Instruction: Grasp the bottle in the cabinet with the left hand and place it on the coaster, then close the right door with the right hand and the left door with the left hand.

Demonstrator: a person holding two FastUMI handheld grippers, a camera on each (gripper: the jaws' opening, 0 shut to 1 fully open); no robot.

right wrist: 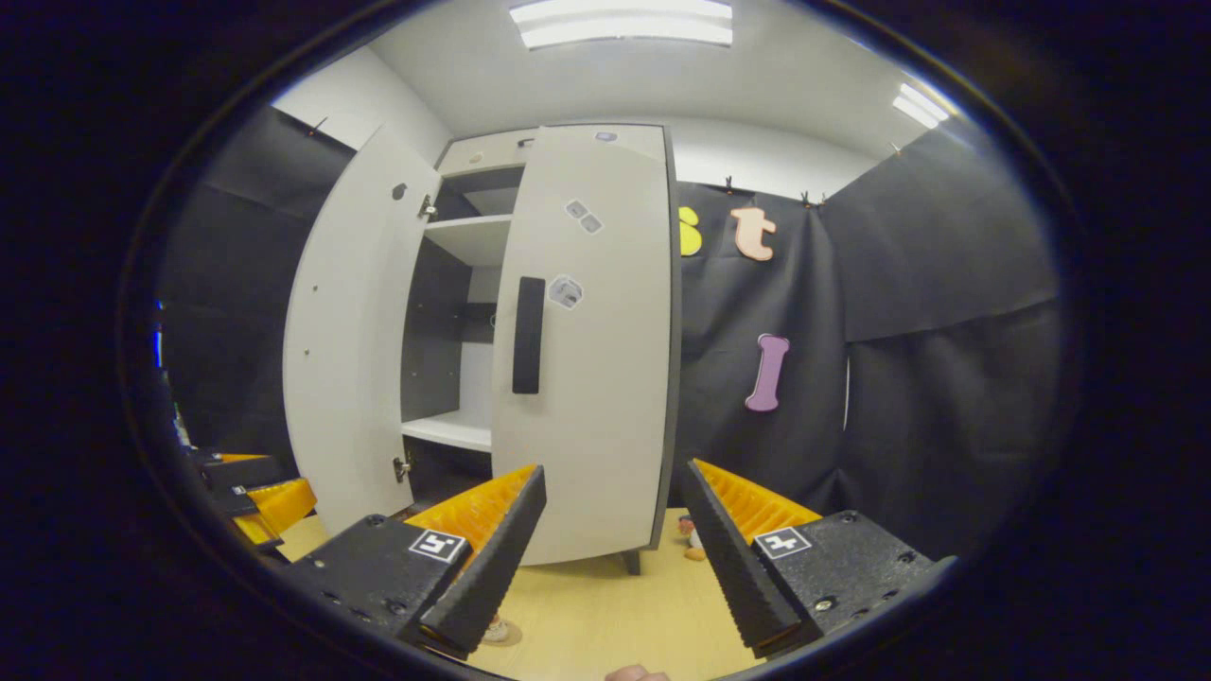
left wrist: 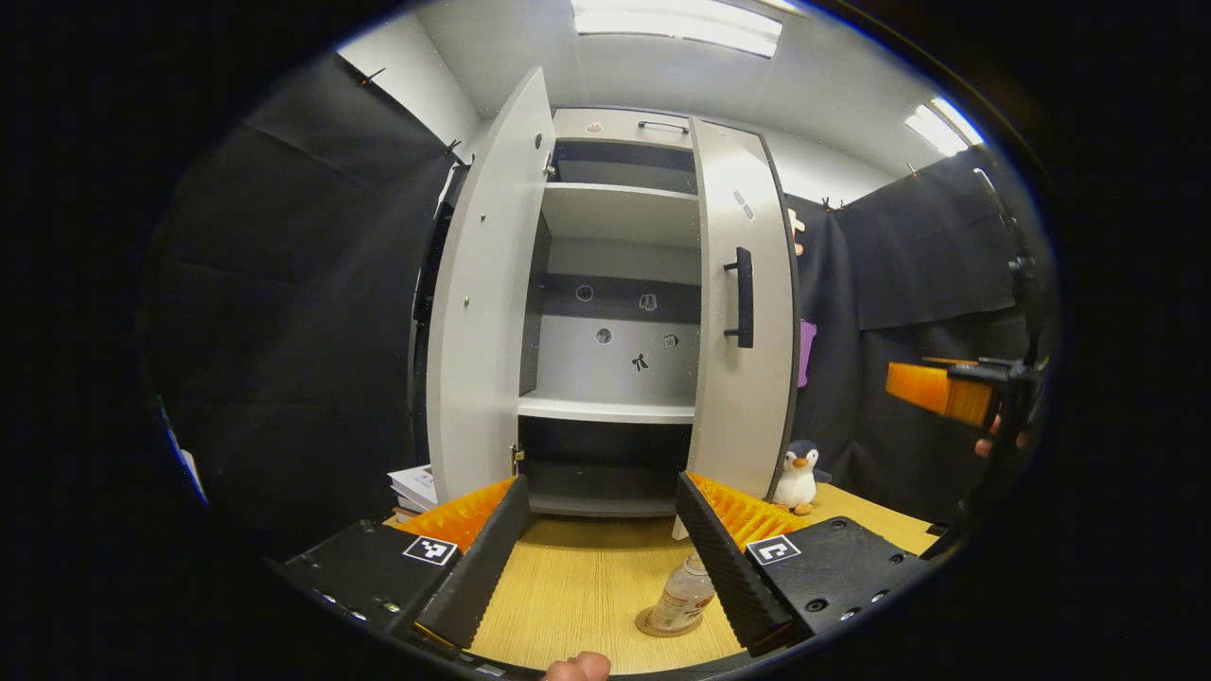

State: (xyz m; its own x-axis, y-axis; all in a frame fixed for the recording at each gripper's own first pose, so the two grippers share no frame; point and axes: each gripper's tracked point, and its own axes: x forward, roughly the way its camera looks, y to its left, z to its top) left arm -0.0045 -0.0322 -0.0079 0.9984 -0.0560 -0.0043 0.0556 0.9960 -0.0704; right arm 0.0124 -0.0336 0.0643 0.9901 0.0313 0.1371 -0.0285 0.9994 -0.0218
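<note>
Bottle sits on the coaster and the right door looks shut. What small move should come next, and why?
Probably swing the left gripper toward the left door and push it shut. The bottle stands on the coaster, apart from the open fingers, and the right door lies flush with the cabinet. The left door alone stands wide open.

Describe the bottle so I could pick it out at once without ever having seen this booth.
Start at the tall grey cabinet on the wooden table, its right door shut and left door open. On the tabletop in front of it, beside the left gripper, stands a small clear bottle on a round coaster. Unlike the toy penguin nearby, it is transparent with a pale label.
</note>
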